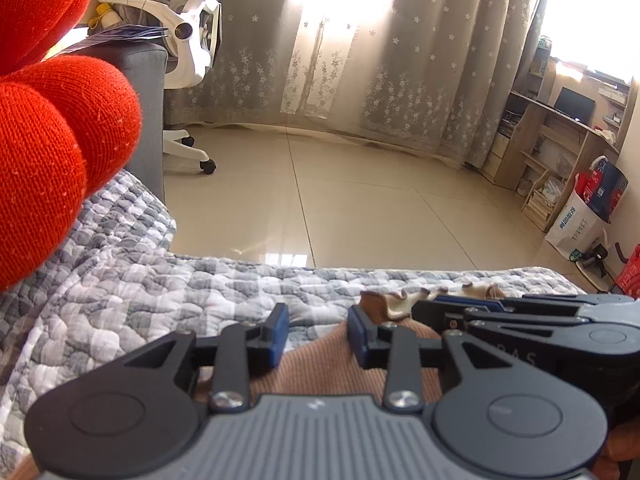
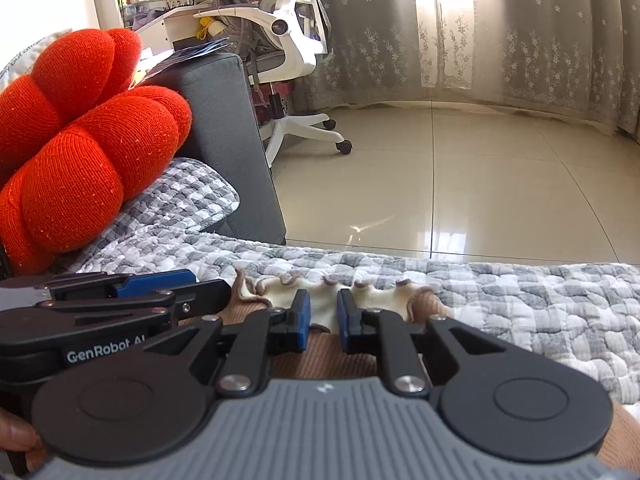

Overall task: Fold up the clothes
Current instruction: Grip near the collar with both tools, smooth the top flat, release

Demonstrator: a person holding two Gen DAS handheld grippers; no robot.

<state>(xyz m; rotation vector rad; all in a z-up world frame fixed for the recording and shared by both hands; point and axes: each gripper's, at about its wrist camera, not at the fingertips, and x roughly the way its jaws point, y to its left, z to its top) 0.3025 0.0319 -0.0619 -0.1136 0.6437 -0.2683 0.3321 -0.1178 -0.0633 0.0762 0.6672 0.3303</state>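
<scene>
On the quilted sofa cover [image 2: 520, 304], both grippers' jaws gape over brown garment [image 2: 320, 360]; nothing gripped.

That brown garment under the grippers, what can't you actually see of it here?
- Brown garment: both views, mostly hidden under the left gripper and right gripper; its type and shape are unclear.
- Ruffled cream edge: right wrist view, partly behind the fingers.
- Fold progress: cannot tell.
</scene>
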